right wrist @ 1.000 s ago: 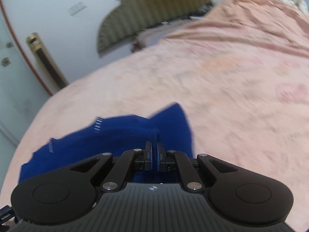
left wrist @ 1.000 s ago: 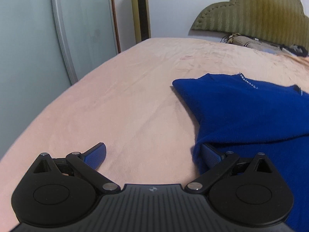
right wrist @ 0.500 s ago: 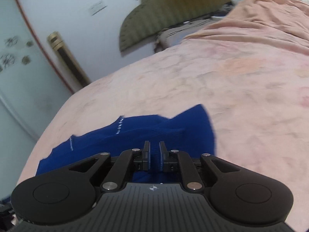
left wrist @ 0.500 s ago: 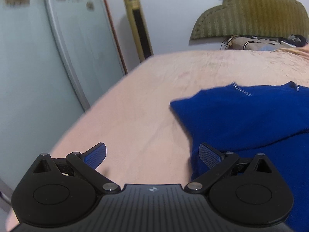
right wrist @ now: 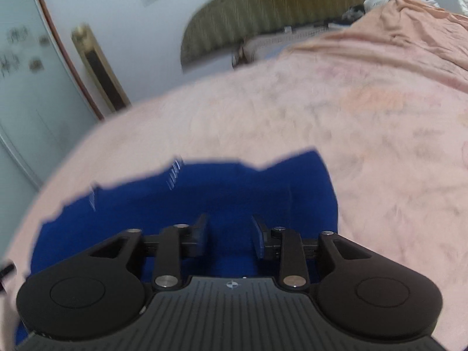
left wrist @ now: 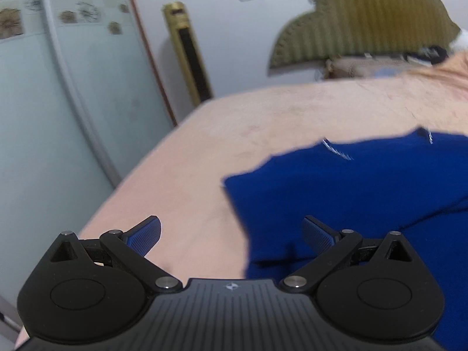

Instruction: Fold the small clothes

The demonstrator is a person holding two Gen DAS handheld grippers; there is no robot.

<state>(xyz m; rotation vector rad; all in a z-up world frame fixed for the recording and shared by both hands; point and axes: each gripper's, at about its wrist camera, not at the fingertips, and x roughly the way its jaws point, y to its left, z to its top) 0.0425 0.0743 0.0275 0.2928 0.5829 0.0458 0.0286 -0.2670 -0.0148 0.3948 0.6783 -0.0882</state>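
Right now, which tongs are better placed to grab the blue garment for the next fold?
Right, likely. The right tongs are open directly over the blue garment, cloth between the fingers. The left tongs are open wide at its edge, mostly over the pink bedspread.

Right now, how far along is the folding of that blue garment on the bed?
The blue knit garment lies doubled over on the pink bedspread, so one fold looks done. Nothing is in hand: the left gripper and the right gripper are both open. Any further folds remain.
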